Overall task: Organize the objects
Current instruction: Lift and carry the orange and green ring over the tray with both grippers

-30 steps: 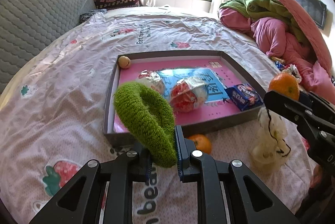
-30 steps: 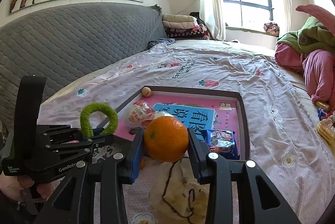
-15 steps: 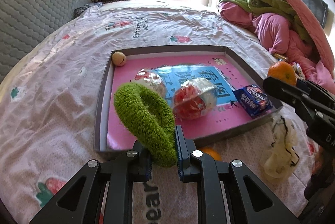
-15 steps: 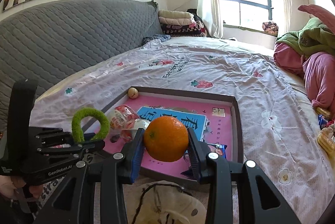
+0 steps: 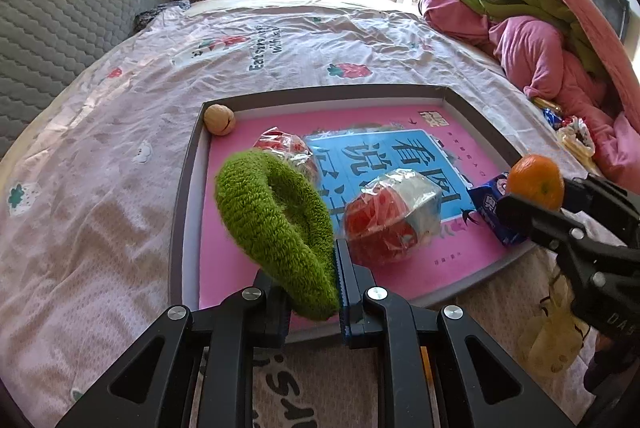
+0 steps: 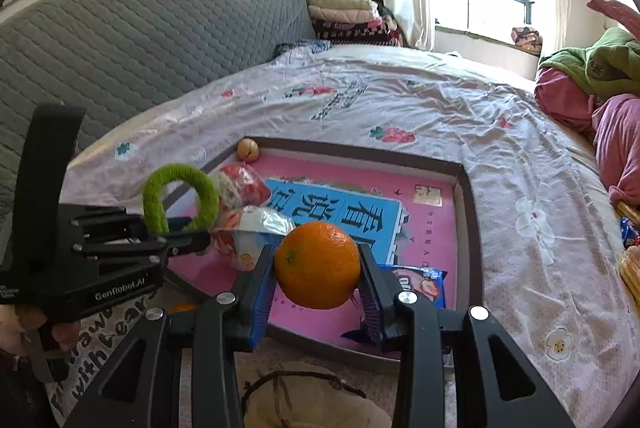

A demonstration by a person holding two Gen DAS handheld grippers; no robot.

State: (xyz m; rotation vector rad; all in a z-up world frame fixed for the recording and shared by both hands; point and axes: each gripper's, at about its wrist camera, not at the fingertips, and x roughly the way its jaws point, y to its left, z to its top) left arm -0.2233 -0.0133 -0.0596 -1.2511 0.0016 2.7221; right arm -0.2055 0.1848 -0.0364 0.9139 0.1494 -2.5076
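The left hand-held gripper (image 5: pixel 335 280), low centre of the left wrist view, is clenched on the bottom of a green fuzzy ring (image 5: pixel 276 228); the ring stands up from the pads and leans toward the upper left of the frame, hanging over the near left part of the tray (image 5: pixel 188 188). The right hand-held gripper (image 6: pixel 318 268), centre of the right wrist view, grasps an orange (image 6: pixel 318 264) by its two sides, held above the tray's near edge with a blue snack packet (image 6: pixel 416 284) just behind it.

The grip on the ring is narrow and on soft pile, so I judge it could twist or slide out if tilted further, and land on the bedsheet (image 5: pixel 100 188) instead of inside. The orange is round and smooth; set free from any height it would likely roll across the pink tray floor, knocking the two wrapped red snacks (image 5: pixel 388 216) or the walnut (image 5: pixel 219 119) in the upper left corner, or bounce over the low wall. Both hand-held grippers converge on the same near edge, so they could collide there. The tray sits on a soft bed, so a firm press on its rim might tip it and shift what lies inside. A cream pouch with a dark cord (image 6: pixel 304 400) lies below the right one and its cord could snag.
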